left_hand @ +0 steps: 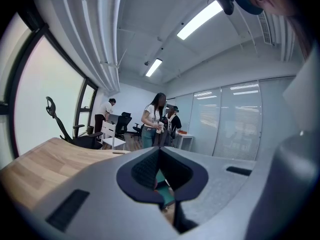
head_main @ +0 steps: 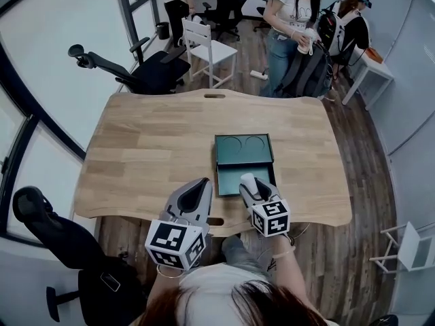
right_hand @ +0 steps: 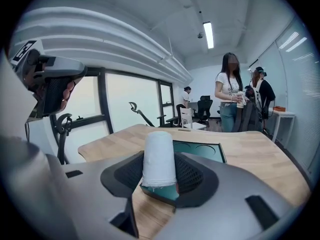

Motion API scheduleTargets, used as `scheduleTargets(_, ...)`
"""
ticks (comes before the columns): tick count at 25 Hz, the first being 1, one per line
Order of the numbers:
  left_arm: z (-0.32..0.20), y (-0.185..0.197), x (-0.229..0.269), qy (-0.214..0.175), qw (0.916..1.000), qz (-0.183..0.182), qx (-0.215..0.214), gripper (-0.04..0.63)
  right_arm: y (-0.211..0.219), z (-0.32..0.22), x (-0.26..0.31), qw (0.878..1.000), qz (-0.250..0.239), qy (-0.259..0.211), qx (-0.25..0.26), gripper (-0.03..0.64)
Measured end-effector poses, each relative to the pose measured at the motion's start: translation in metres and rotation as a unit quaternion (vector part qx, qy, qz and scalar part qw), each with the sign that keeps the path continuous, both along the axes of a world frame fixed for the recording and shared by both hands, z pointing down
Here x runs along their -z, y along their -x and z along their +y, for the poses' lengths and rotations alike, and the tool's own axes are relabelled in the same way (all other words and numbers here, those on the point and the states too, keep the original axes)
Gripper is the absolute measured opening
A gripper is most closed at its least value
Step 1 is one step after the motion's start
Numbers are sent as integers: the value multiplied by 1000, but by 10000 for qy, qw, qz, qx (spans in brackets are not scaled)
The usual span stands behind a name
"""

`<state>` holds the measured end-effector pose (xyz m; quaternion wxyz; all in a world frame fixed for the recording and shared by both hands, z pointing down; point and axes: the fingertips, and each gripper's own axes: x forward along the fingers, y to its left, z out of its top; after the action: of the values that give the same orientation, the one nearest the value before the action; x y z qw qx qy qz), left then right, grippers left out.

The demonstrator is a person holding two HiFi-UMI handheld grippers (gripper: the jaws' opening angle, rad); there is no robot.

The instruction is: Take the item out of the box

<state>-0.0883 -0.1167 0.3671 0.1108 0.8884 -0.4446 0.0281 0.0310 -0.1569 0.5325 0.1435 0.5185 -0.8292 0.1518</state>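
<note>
The wooden table (head_main: 149,148) carried the open green box (head_main: 231,180) near its front edge; the left gripper (head_main: 201,184) hung beside the box, jaws together on nothing; the right gripper (head_main: 255,187) clamped the white cup (right_hand: 159,156) over the box's near right corner.

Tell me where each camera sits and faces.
Head view: on the person's head, looking steeply down at the table and green box; left claw and right claw show.
Left gripper view: on the left claw, facing across the table; jaws together.
Right gripper view: on the right claw, facing the box; gripping a white cylinder.
Shared: all show the table.
</note>
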Motion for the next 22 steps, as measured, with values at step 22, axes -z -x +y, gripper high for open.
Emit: scheduleTargets(22,62,30,0,-47,9999,133,-67,6,21,63,47,9972,-307,-631,-275,199)
